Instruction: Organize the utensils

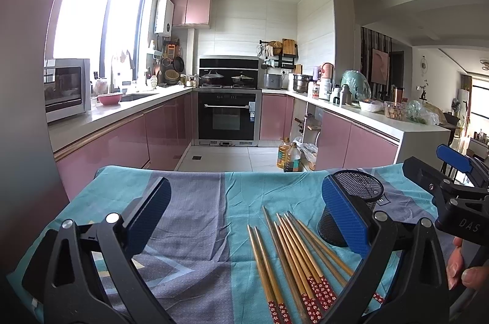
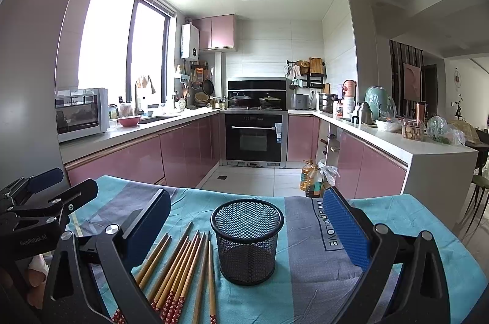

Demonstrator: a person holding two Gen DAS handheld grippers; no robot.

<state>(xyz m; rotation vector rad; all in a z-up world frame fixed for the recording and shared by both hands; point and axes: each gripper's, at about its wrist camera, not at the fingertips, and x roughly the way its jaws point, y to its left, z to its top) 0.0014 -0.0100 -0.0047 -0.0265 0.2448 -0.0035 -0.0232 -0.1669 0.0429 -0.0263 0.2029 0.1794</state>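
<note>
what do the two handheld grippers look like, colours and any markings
Both are black plastic frames with silver pivot bolts and two wide fingers faced with blue textured pads. The left gripper shows this in its own camera; the right gripper's body reads "DAS" in white seen from the left camera, and the left one's body reads "GenRobot.AI" seen from the right camera. No sleeves visible.

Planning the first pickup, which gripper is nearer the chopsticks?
Left, by a little. The chopsticks lie between the left gripper fingers; the right gripper frames the mesh cup, chopsticks off-centre.
</note>
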